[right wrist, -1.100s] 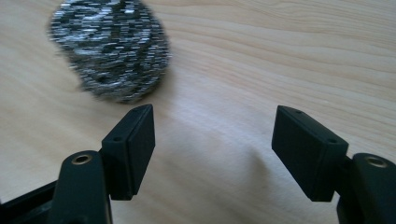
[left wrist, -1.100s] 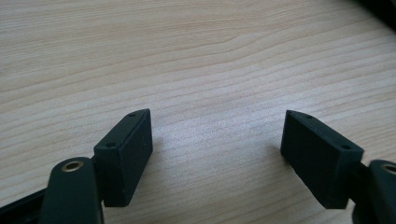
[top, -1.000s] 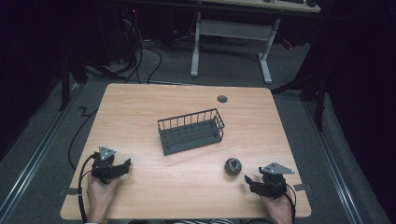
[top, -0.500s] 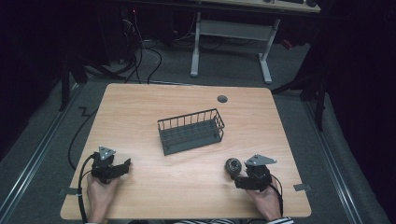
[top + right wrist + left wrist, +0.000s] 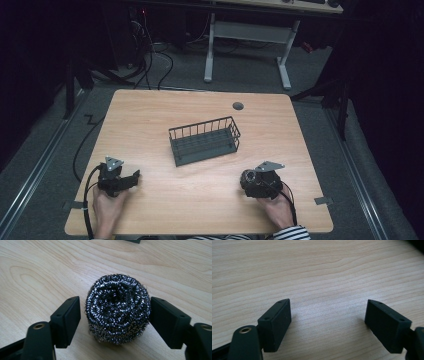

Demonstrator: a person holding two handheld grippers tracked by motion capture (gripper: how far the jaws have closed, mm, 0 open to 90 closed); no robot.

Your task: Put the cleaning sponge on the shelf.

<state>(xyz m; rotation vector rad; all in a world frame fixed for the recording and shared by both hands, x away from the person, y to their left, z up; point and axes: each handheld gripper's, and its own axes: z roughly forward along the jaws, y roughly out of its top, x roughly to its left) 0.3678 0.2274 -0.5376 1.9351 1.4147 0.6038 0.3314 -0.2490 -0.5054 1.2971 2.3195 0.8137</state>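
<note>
A round steel-wool scourer [image 5: 117,308] lies on the wooden table [image 5: 165,115], near its front right. My right gripper [image 5: 115,312] is open and straddles it, one black jaw on each side; the right jaw is at the scourer's edge and the left jaw stands a little apart. From above, the scourer [image 5: 248,175] shows just ahead of the right hand. At the front left my left gripper [image 5: 133,177] rests low over the table. Its jaws are spread wide, and my left gripper [image 5: 328,315] has only bare wood between them.
A dark wire basket [image 5: 200,128] stands in the middle of the table, slightly turned. A round cable grommet [image 5: 238,106] sits near the far edge. A white desk frame [image 5: 247,37] and cables lie on the floor beyond the table.
My right gripper has moved left along the front of the table and now has the scourer between its jaws. The left gripper has stayed where it was.
</note>
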